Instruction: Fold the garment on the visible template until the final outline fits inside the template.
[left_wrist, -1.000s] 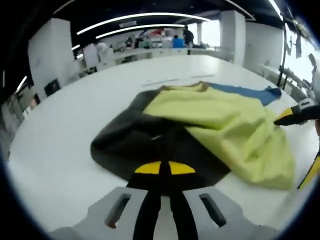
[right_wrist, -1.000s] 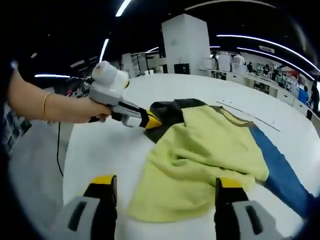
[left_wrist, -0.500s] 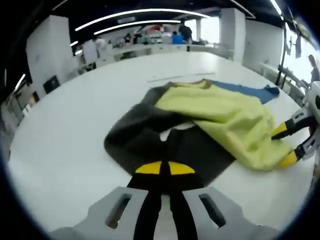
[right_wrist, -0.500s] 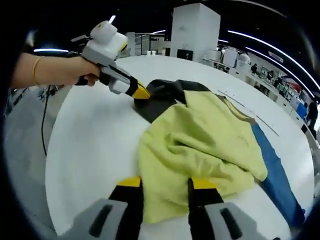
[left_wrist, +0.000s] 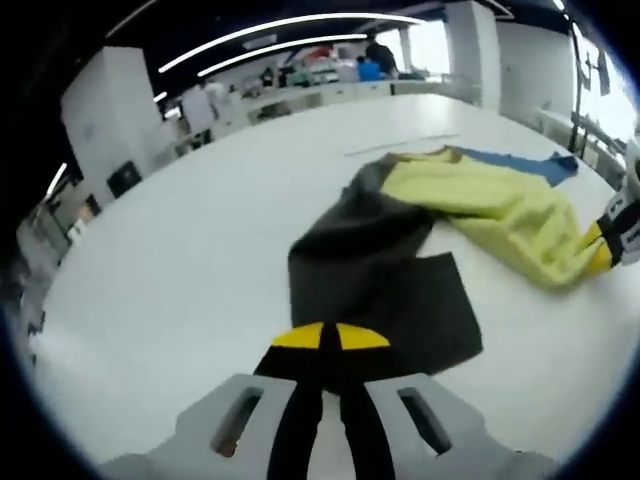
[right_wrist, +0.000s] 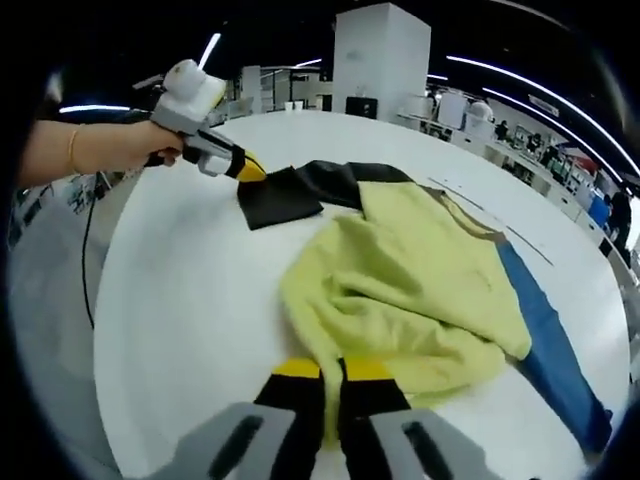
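Observation:
The garment lies on the white table (left_wrist: 170, 270) with a yellow-green body (right_wrist: 400, 290), a dark grey sleeve (right_wrist: 290, 195) and a blue sleeve (right_wrist: 545, 340). My left gripper (left_wrist: 322, 338) is shut on the end of the dark sleeve (left_wrist: 380, 290), which is stretched out flat away from the body (left_wrist: 500, 210). In the right gripper view a hand holds that left gripper (right_wrist: 240, 168) at the sleeve's corner. My right gripper (right_wrist: 332, 370) is shut on the near hem of the yellow-green body. It appears again as the right gripper (left_wrist: 608, 240) at the hem's edge.
A thin straight template line (left_wrist: 400, 148) is marked on the table beyond the garment. The blue sleeve (left_wrist: 520, 162) trails off on the far side. White pillars, benches and people stand far behind. The table edge (right_wrist: 100, 330) curves close on the left of the right gripper view.
My left gripper has drawn the dark sleeve out from the body, laying it flat. My right gripper, open a second ago, has closed on the yellow-green hem.

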